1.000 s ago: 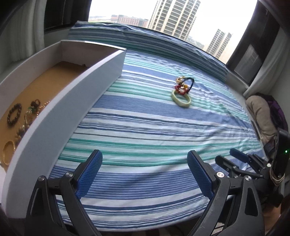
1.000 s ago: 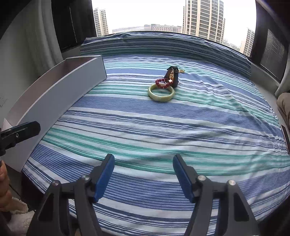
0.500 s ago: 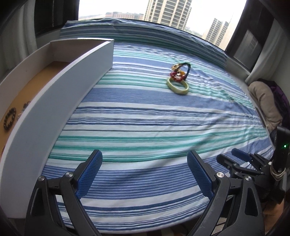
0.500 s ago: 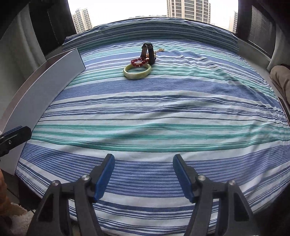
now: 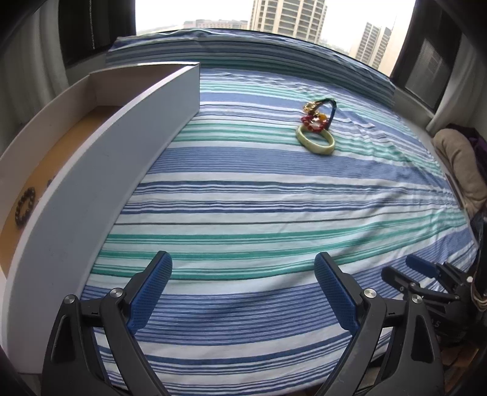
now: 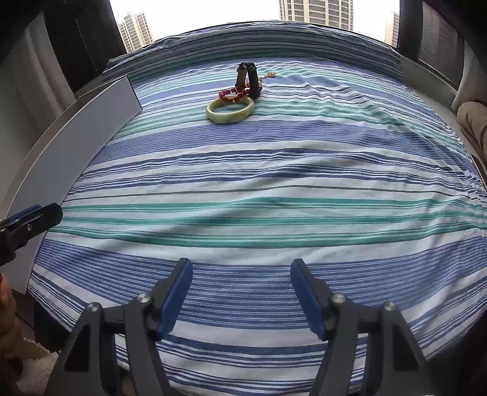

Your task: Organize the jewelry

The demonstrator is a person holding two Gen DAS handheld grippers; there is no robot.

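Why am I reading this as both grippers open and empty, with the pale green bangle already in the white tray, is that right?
Not quite. The pale green bangle lies on the striped bedspread, beside the red bead bracelet, well outside the white tray; the right wrist view shows it plainly. The rest holds: left gripper and right gripper are both open and empty.

Blue, teal and white striped bedsheet fills the frame. Wide daylight window at 12 o'clock shows high-rise towers. Dark window frames flank at 10 and 2 o'clock.
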